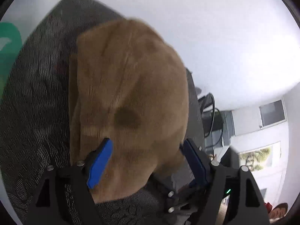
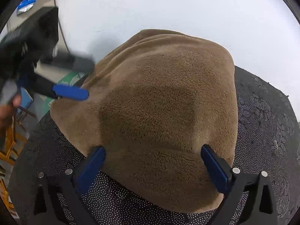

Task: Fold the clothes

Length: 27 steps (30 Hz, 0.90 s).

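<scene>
Blue-padded fingers of the right gripper (image 2: 152, 164) spread wide, straddling the near edge of a tan fleece garment (image 2: 159, 112) bunched on a dark dotted mat (image 2: 266, 116), while the left gripper (image 1: 148, 161), equally wide, straddles its opposite side; no readable writing shows.

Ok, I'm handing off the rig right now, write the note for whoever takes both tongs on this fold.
Left tongs: open, straddling the near edge of the tan fleece cloth, nothing clamped.
Right tongs: open, fingers either side of the same cloth, not gripping.
Cloth lies bunched in a compact, rounded heap on the dark patterned mat over the white table.
Done: it looks at least partly folded; layers unclear.
Left: check edges, square it up, finish the fold.
</scene>
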{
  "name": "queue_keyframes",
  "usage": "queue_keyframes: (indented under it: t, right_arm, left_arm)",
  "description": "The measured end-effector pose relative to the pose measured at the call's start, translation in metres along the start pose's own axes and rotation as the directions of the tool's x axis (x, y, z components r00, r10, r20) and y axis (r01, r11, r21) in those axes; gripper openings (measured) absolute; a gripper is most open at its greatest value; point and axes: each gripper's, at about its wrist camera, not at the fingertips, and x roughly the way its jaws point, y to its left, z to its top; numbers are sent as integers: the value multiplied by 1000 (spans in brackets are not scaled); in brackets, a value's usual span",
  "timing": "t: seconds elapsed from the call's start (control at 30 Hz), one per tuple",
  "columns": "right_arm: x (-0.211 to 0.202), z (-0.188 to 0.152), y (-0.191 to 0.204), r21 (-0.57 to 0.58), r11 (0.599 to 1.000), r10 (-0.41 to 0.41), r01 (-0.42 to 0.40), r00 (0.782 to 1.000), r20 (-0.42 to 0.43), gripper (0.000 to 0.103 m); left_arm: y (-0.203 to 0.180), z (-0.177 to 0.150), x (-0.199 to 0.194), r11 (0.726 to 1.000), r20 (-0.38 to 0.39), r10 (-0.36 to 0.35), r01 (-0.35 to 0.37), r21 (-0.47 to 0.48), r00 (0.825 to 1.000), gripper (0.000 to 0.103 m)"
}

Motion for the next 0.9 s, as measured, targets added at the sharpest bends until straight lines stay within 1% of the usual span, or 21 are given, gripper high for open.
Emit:
queue_keyframes:
  t: [0.07, 0.1, 0.17, 0.23, 0.3, 0.37, 0.43, 0.47, 0.5, 0.53, 0.57, 0.7, 0.8, 0.87, 0.9]
  right_arm:
    - [1, 0, 0, -1, 1000, -6, 6, 1000, 1, 103]
    - [2, 0, 1, -1, 1000, -9, 9, 1000, 1, 103]
    - [3, 0, 1, 1, 1000, -16, 16, 1000, 1, 103]
    - [4, 0, 1, 3, 1000, -24, 24, 1000, 1, 103]
    - [5, 0, 1, 6, 1000, -27, 27, 1000, 3, 103]
    - [5, 0, 0, 7, 1000, -26, 26, 1000, 5, 103]
    - [6, -1, -2, 8, 1000, -20, 20, 1000, 7, 103]
    - [6, -1, -3, 8, 1000, -16, 16, 1000, 8, 103]
    - [5, -1, -4, 8, 1000, -12, 12, 1000, 10, 103]
    - [5, -1, -4, 7, 1000, -8, 8, 1000, 12, 103]
    - [5, -2, -5, 5, 1000, -5, 5, 1000, 13, 103]
    - [6, -1, -8, -8, 1000, 7, -6, 1000, 10, 103]
    - [1, 10, -30, -2, 1000, 15, -15, 1000, -26, 103]
    - [-11, 19, -36, 20, 999, 30, -30, 999, -10, 103]
    - [-21, 22, -41, 35, 999, 34, -35, 999, 13, 103]
  left_arm:
    - [-7, 12, -9, 999, 41, 19, -20, 37, 999, 83]
    - [-11, 18, -10, 996, 60, 58, -63, 69, 996, 84]
    - [-19, 32, -13, 980, 103, 136, -149, 130, 985, 87]
    - [-27, 46, -15, 954, 149, 210, -236, 186, 966, 89]
    - [-26, 59, -9, 914, 179, 299, -335, 227, 937, 89]
    - [-14, 66, 4, 878, 167, 386, -417, 236, 907, 89]
    - [-14, 73, 52, 869, 112, 428, -442, 220, 897, 89]
    - [-12, 75, 74, 866, 88, 445, -453, 211, 891, 91]
    - [-4, 72, 76, 876, 92, 431, -440, 195, 898, 93]
    - [5, 69, 73, 891, 113, 405, -420, 171, 907, 97]
    - [12, 66, 71, 905, 133, 382, -399, 149, 915, 99]
    - [20, 66, 63, 915, 142, 363, -381, 131, 921, 101]
    - [15, 62, 32, 932, 178, 333, -351, 85, 926, 101]
    - [11, 59, 11, 942, 202, 314, -330, 54, 928, 101]
    - [10, 58, 1, 947, 214, 304, -319, 39, 928, 101]
